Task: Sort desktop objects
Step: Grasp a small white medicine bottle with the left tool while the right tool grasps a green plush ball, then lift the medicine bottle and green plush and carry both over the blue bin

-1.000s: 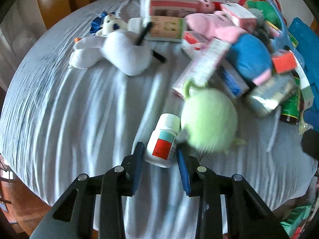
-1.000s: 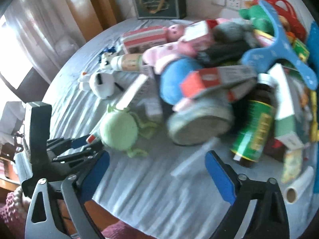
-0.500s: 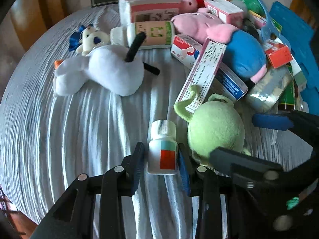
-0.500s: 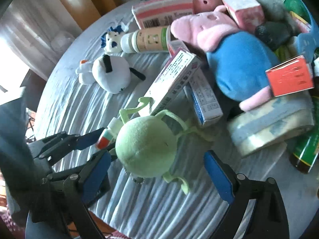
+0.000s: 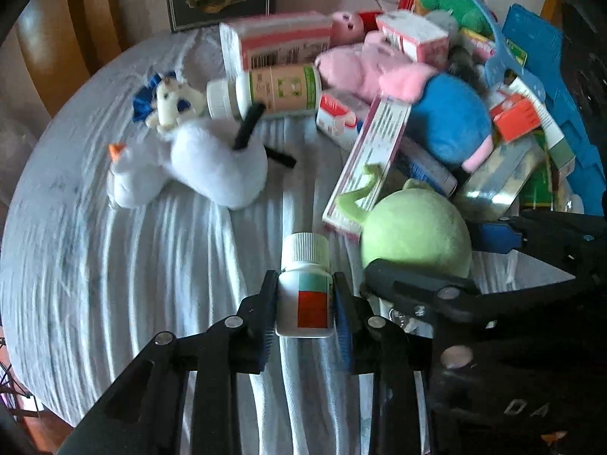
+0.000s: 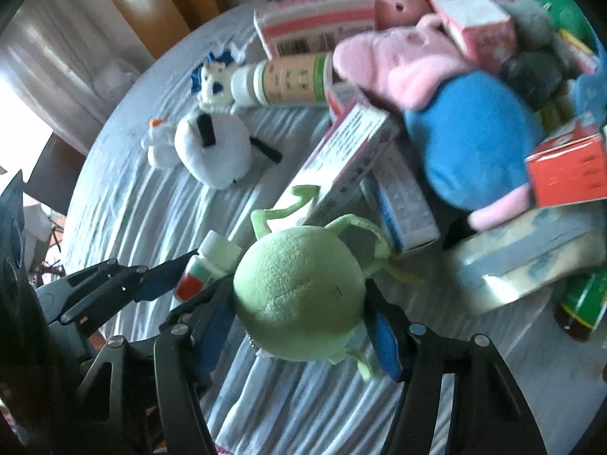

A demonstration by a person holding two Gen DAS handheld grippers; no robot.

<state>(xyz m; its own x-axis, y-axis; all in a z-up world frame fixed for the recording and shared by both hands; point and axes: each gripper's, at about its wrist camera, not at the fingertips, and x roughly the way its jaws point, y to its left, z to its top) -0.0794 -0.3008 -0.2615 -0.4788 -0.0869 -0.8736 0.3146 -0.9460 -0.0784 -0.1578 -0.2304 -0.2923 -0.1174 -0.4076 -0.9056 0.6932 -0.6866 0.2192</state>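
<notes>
I am in the picking-up step of sorting this table [image 5: 95, 265], a round top under a pale wrinkled cloth, with a heap of soft toys, boxes and bottles crowding its far right side. My right gripper [image 6: 299, 326] has just been closing, and its blue pads now press on both flanks of a round green plush toy [image 6: 299, 288] at the near edge of the heap. The toy's thin limbs trail against a long pink-and-white box [image 6: 341, 155] behind it. My left gripper [image 5: 305, 316] has also just tightened, and it clenches a small white pill bottle [image 5: 305, 292] with a red and teal label, cap pointing away from me, just beside the green toy. I cannot tell whether the bottle is clear of the cloth.

Next, I judge, both catches must be carried off to separate groups; the toy's limbs may snag the box, so a straight upward lift seems wise.

As for containers, no bin or tray shows in either view. The pill bottle is capped, so its contents are hidden.
</notes>
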